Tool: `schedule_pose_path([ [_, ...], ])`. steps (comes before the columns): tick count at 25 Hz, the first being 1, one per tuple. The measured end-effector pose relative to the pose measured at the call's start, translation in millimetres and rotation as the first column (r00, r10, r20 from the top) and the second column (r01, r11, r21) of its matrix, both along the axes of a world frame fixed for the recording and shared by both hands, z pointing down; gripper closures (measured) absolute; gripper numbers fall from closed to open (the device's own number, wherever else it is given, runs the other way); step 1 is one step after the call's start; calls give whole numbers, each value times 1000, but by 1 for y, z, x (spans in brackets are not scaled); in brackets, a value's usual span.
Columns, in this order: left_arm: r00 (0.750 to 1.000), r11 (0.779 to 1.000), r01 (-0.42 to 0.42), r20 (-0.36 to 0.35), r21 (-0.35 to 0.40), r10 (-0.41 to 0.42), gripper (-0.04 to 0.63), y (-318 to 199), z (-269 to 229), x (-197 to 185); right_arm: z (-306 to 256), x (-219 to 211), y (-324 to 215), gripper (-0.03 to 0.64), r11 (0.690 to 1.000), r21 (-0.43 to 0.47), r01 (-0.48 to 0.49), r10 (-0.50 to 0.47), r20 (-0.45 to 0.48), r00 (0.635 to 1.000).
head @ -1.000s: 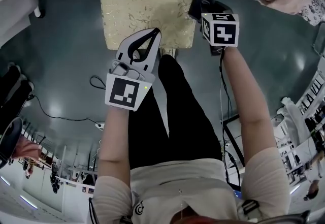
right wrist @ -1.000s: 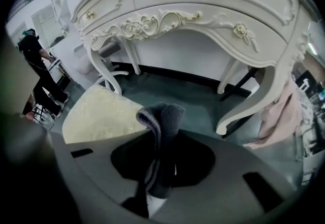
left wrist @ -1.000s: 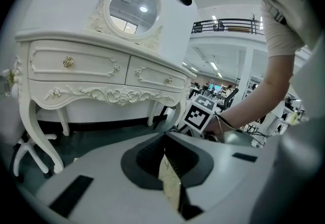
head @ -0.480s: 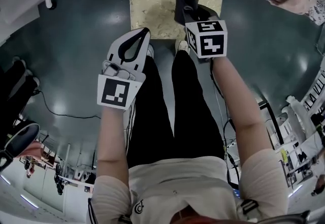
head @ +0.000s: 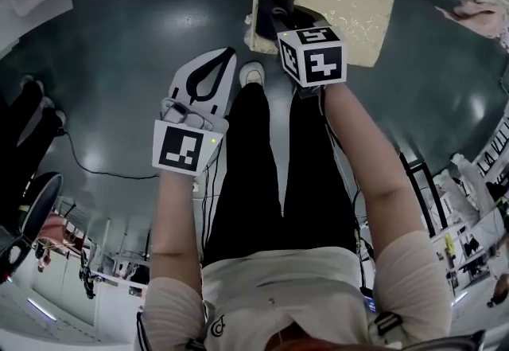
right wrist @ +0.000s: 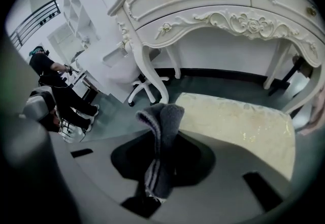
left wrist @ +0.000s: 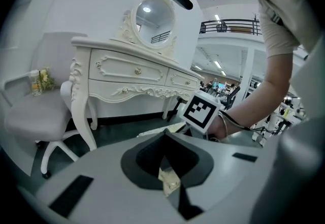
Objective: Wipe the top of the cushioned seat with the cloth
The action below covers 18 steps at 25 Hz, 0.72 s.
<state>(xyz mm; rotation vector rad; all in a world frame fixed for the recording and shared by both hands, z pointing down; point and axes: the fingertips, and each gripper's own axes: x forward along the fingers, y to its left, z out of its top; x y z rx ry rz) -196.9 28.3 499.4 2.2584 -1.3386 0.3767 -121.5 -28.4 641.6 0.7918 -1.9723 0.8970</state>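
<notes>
The right gripper [right wrist: 161,141] has its jaws pressed together on a dark grey knitted cloth with paler stripes [right wrist: 165,114]. A rounded fold of the cloth pokes out past the jaw tips. From the head view, this gripper [head: 272,3] holds the cloth down at the seat's nearest left corner, and it looks to be touching the surface.

Just beyond and to the right of the cloth spreads the cream cushioned seat with a gold leaf pattern [right wrist: 238,121]. Most of its top lies ahead of the gripper. Behind the seat stands a white carved dressing table with gold knobs [right wrist: 213,9].

The left gripper [head: 223,63] hangs over the dark glossy floor [head: 143,55], well apart from the seat. Its jaws are closed tip to tip with nothing gripped. A small pale patch shows low in the gap, too unclear to name.

The wipe appears barely begun. The cloth sits right at the seat's edge, so a stroke pulled toward the person could run off the cushion. Only a narrow fold sticks out, so pressing hard might drag the bare jaw tips across the fabric. Nothing braces the seat, so a firm push could slide it on the smooth floor
</notes>
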Motion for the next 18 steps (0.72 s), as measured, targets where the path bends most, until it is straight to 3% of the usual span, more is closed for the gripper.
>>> schedule_pose_path([
  [8, 999, 1000, -6, -38, -19, 5, 581, 2, 15, -24, 19, -11, -9, 534, 1000, 15, 20, -18, -76, 997],
  [18, 996, 999, -47, -71, 12, 47, 581, -9, 8, 14, 21, 22, -16, 529, 997, 41, 72, -67, -108, 992],
])
